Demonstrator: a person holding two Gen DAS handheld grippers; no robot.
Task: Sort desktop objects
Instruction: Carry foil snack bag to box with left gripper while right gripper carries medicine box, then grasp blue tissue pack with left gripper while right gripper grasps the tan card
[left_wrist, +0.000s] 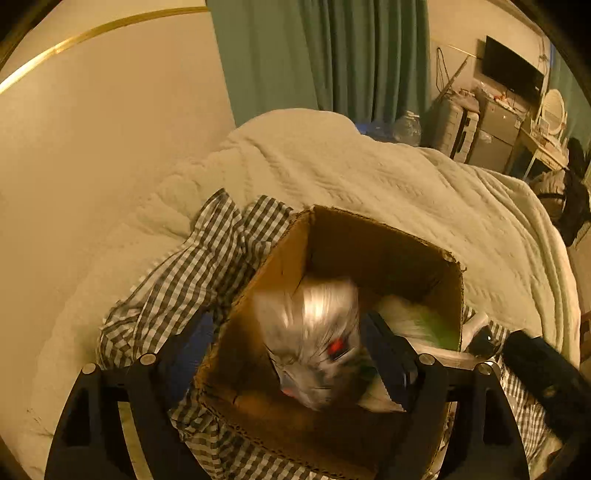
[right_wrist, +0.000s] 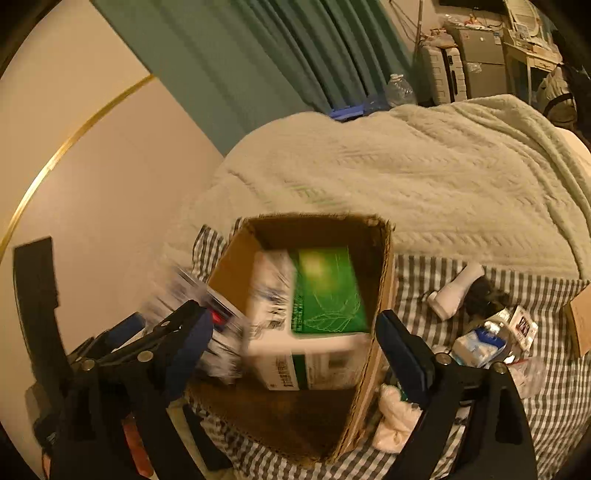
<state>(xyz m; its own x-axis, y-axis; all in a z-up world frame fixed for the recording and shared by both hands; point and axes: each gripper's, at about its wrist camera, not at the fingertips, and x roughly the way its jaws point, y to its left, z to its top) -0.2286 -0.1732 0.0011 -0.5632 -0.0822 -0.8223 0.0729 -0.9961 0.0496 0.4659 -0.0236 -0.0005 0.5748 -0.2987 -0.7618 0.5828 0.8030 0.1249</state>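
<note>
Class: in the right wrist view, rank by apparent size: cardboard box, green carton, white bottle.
1. cardboard box
2. green carton
3. white bottle
The bottle lies farther from the camera, so only its apparent size is ranked.

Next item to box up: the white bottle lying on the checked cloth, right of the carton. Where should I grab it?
Take the white bottle across its wider body, not the narrow neck. It lies on its side on the checked cloth, so bring the hand-held gripper down from above, fingers straddling it crosswise; dark clutter crowds its right side.

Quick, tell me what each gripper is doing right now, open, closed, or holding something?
Left gripper: open, holding nothing; a blurred silvery plastic packet lies between its fingers.
Right gripper: open, empty, over the brown cardboard box.
</note>
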